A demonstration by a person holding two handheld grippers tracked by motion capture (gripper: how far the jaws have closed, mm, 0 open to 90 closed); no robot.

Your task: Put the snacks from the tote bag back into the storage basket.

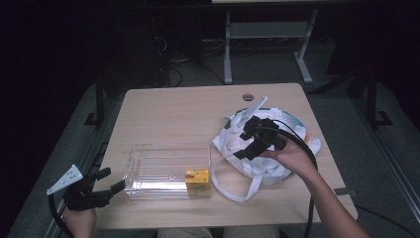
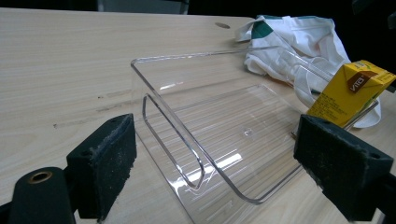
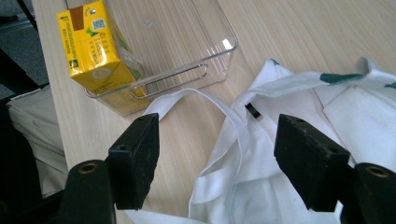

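One yellow carton (image 2: 348, 93) marked "VITA", standing in clear bin (image 1: 148, 168), right tool (image 1: 246, 141) spread over white bag (image 3: 299, 140), left tool (image 1: 106, 181) spread at worktop (image 1: 173, 114) edge.

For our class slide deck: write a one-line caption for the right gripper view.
Open right gripper above a white cloth bag, with a yellow drink carton in the clear tray beyond.
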